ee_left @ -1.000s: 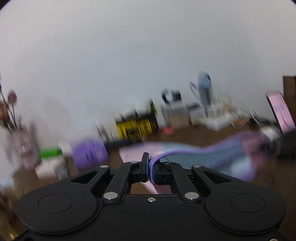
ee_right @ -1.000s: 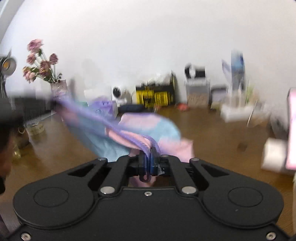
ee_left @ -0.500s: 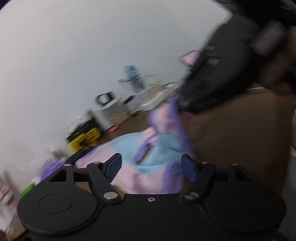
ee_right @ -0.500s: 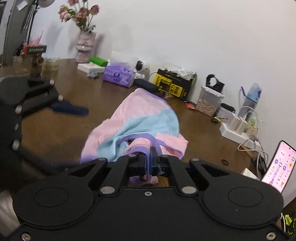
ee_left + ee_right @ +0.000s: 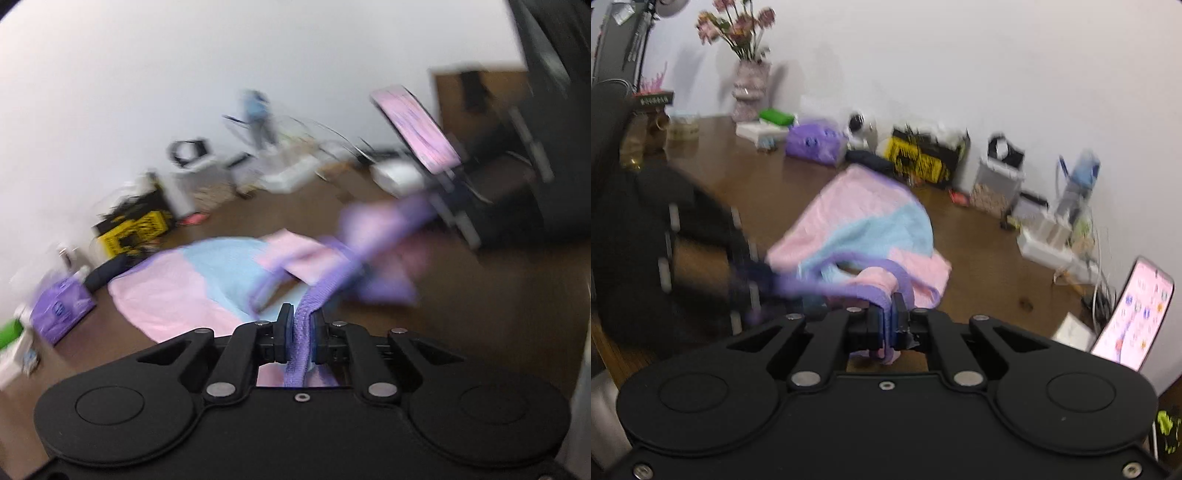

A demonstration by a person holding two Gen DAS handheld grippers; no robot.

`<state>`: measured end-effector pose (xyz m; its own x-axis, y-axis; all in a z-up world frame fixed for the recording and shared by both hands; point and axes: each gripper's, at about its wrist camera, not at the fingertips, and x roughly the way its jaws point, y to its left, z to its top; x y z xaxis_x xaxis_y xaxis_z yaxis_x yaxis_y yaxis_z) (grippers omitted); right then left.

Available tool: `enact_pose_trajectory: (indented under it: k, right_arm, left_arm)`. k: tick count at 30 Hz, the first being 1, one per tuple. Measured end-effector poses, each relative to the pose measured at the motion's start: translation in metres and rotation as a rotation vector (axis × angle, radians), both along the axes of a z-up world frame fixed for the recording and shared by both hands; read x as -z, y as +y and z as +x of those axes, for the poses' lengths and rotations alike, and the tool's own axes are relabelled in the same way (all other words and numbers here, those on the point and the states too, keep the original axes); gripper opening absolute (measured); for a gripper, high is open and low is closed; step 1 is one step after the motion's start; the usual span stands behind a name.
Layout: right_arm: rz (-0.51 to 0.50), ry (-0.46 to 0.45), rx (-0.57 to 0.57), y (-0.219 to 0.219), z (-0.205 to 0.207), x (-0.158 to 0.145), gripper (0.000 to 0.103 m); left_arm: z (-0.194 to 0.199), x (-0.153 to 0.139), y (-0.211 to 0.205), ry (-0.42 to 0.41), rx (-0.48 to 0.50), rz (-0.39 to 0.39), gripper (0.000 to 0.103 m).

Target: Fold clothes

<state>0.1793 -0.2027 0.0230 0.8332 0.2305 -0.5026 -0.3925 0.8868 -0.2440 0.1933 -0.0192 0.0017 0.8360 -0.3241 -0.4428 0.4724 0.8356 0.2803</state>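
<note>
A pink and light-blue garment with purple trim (image 5: pixel 192 284) lies on the brown wooden table (image 5: pixel 480 314); it also shows in the right wrist view (image 5: pixel 864 221). My left gripper (image 5: pixel 300 321) is shut on the purple trim band of the garment. My right gripper (image 5: pixel 890 314) is shut on another part of the purple trim, a little above the table. The trim stretches between the two grippers. The left gripper shows blurred at the left of the right wrist view (image 5: pixel 683 251).
Along the back wall stand a vase of flowers (image 5: pixel 750 88), a purple tissue pack (image 5: pixel 812 144), a yellow and black box (image 5: pixel 919 158), a clear container (image 5: pixel 997 184) and a power strip (image 5: pixel 1049 251). A lit phone (image 5: pixel 1134 317) stands at the right.
My left gripper was open half a second ago and has now shut on the purple trim. The right gripper has kept its hold and shifted a little.
</note>
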Motion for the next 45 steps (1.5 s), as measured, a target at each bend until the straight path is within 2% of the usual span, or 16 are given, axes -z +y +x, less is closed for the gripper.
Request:
enact_pose_trajectory:
  k: [1,3,4,8,12,20,21,23,25,27,32,33,36,37,40,45]
  right_arm:
    - [-0.007,0.015,0.008,0.0,0.002,0.005,0.046]
    - [-0.01,0.03,0.004,0.004,0.003,0.014,0.07]
    - [-0.007,0.032,-0.005,0.008,0.002,0.018,0.074]
    - [0.086,0.015,-0.011,0.021,-0.002,0.021,0.074]
    - [0.195,-0.051,0.078,0.031,0.004,0.014,0.073]
    - [0.091,-0.076,0.204,0.028,0.014,0.028,0.072]
    - [0.102,-0.09,0.228,0.02,0.012,0.026,0.068]
    - [0.132,-0.111,0.241,0.01,0.011,0.016,0.048]
    - [0.156,-0.129,0.243,0.001,0.011,0.005,0.001]
    - [0.135,-0.161,0.229,-0.005,0.016,-0.011,0.002]
    - [0.139,-0.319,0.19,-0.024,0.014,-0.086,0.002]
    - [0.146,-0.3,0.144,-0.025,0.012,-0.096,0.007]
    - [0.184,-0.235,-0.007,-0.013,-0.003,-0.101,0.062]
    - [0.244,-0.207,-0.052,-0.006,-0.012,-0.091,0.068]
    - [0.412,-0.102,-0.184,0.017,-0.033,-0.057,0.067]
    - [0.543,0.001,-0.17,0.052,-0.02,-0.024,0.067]
  left_arm:
    - [0.003,-0.005,0.003,-0.017,-0.043,-0.018,0.006]
    - [0.009,-0.011,0.006,-0.041,-0.103,-0.035,0.006]
    - [0.008,-0.016,0.009,-0.051,-0.121,-0.049,0.006]
    - [0.003,-0.037,0.013,-0.091,-0.14,-0.067,0.006]
    - [0.002,-0.044,0.015,-0.131,-0.16,-0.077,0.006]
    - [-0.003,-0.055,0.039,-0.171,-0.279,-0.149,0.006]
    - [-0.004,-0.056,0.04,-0.178,-0.276,-0.158,0.006]
    - [-0.005,-0.057,0.041,-0.196,-0.27,-0.165,0.006]
    - [-0.004,-0.06,0.039,-0.211,-0.268,-0.157,0.006]
    - [-0.004,-0.069,0.039,-0.241,-0.268,-0.161,0.006]
    - [-0.019,-0.115,0.044,-0.355,-0.256,-0.195,0.006]
    - [-0.021,-0.12,0.046,-0.353,-0.248,-0.193,0.006]
    - [-0.014,-0.124,0.049,-0.299,-0.229,-0.202,0.006]
    - [-0.009,-0.126,0.051,-0.274,-0.222,-0.21,0.006]
    - [0.003,-0.134,0.051,-0.212,-0.19,-0.228,0.006]
    - [0.0,-0.151,0.04,-0.199,-0.134,-0.233,0.006]
